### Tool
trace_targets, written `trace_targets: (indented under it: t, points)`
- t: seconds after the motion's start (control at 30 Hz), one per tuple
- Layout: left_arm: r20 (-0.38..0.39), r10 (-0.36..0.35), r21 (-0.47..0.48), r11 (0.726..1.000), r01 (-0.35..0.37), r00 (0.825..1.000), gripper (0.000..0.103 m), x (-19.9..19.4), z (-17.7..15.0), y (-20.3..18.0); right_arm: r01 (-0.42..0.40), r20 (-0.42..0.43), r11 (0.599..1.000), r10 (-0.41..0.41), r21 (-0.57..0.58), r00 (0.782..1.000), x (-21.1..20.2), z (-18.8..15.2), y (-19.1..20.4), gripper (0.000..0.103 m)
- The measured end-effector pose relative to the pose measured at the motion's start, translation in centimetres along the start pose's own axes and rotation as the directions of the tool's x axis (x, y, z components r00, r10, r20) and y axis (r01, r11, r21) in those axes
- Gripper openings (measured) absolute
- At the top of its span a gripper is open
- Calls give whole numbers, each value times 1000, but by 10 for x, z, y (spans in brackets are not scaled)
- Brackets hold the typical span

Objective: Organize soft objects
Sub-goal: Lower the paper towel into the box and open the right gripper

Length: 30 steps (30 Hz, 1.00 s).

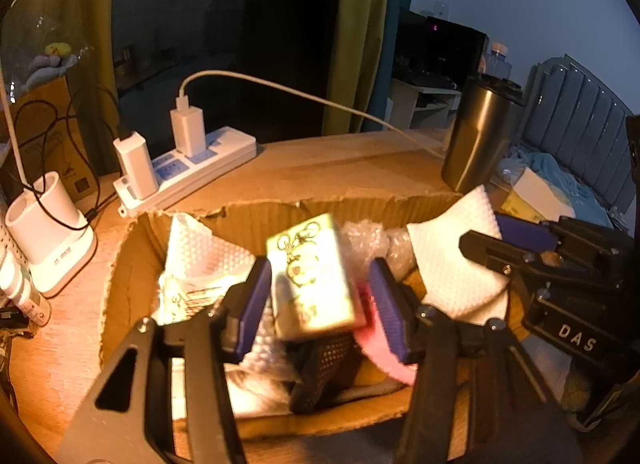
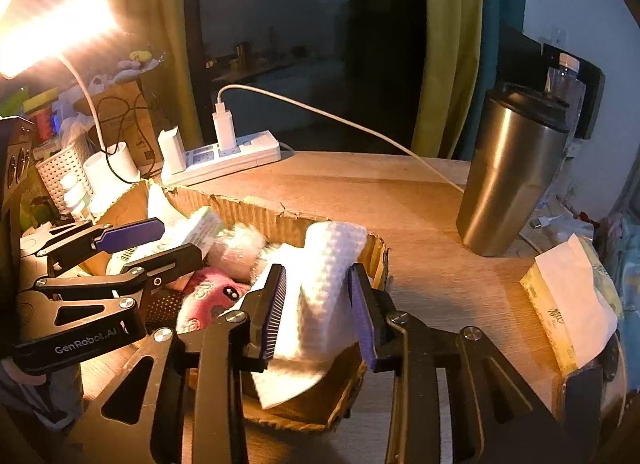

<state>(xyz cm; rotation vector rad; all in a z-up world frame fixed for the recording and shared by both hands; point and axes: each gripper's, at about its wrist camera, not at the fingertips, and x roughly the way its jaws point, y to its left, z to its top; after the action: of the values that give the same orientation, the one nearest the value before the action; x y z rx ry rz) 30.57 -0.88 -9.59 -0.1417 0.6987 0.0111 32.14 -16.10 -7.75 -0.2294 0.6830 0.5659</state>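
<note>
1. The white waffle cloth (image 2: 324, 292) sits folded at the right end of the torn cardboard box (image 2: 280, 220), among other soft items.
2. Your right gripper (image 2: 318, 316) straddles it, pads spread, not pressing.
3. Your left gripper (image 1: 316, 296) is spread around a small patterned packet (image 1: 310, 276); contact is unclear.

White waffle cloth (image 2: 320, 292), folded, upright in torn cardboard box (image 2: 280, 220) beside pink sock (image 2: 212, 296)
</note>
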Motion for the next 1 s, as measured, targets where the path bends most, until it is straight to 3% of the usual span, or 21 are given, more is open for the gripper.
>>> trace_targets:
  t: [0.33,0.4,0.5,1.0]
  points:
    - [51,11,4,1000,-11,999,54,-28,3,0,13,39,1000,-12,-6,999,-25,4,8,48]
    - [61,13,5,1000,-13,998,55,-34,3,-1,15,50,1000,-15,-7,999,-32,5,10,49]
    - [79,16,5,1000,-16,997,68,-45,3,-1,19,62,1000,-18,-8,998,-40,6,13,49]
    - [186,26,5,1000,-27,982,69,-109,3,-1,41,152,999,-35,-34,988,-99,9,34,49]
